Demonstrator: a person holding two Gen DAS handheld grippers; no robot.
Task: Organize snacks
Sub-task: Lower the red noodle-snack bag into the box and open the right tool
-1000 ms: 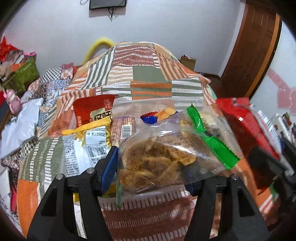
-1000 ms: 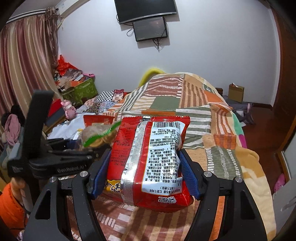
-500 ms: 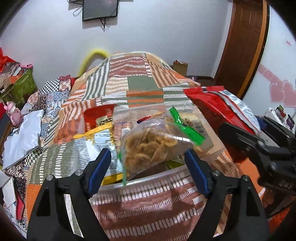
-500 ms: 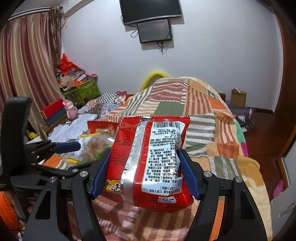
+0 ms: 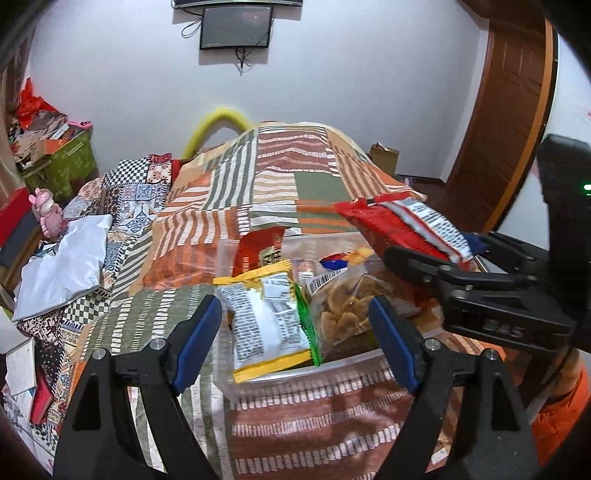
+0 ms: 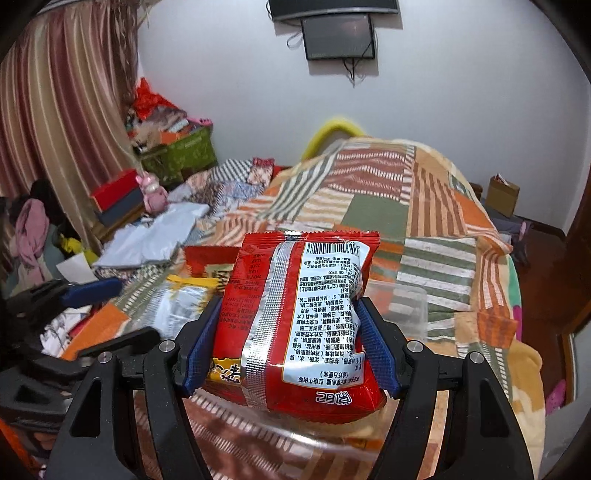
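Left gripper (image 5: 295, 332): sitting with jaws spread wide, blue pads apart, nothing between them; the clear bin is lying just ahead at 12 o'clock
Right gripper (image 6: 290, 345): clamping the red noodle packet (image 6: 303, 317) between both blue pads, packet standing upright with its barcode edge at the top and printed back panel facing the camera
Red noodle packet, left wrist view (image 5: 402, 230): showing at 2 o'clock, hanging above the far right part of the bin, gripped in the black frame of the right gripper (image 5: 436, 266)
Clear plastic bin (image 5: 295, 376): resting on the patchwork blanket (image 5: 280, 184), its near rim lying just beyond the left pads
Yellow-edged white packet (image 5: 264, 321): lying in the left half of the bin, tilted, label side up
Clear bag of brown crisps (image 5: 347, 310): lying in the right half of the bin, its green seal strip touching the white packet
Red packet at the back (image 5: 258, 251): leaning at the far side of the bin at 12 o'clock, partly hidden behind the white packet
Bin, right wrist view (image 6: 402, 314): one clear corner showing at 3 o'clock of the held packet, the rest hidden behind it
Wall screen (image 5: 236, 31): hanging at 12 o'clock on the white wall
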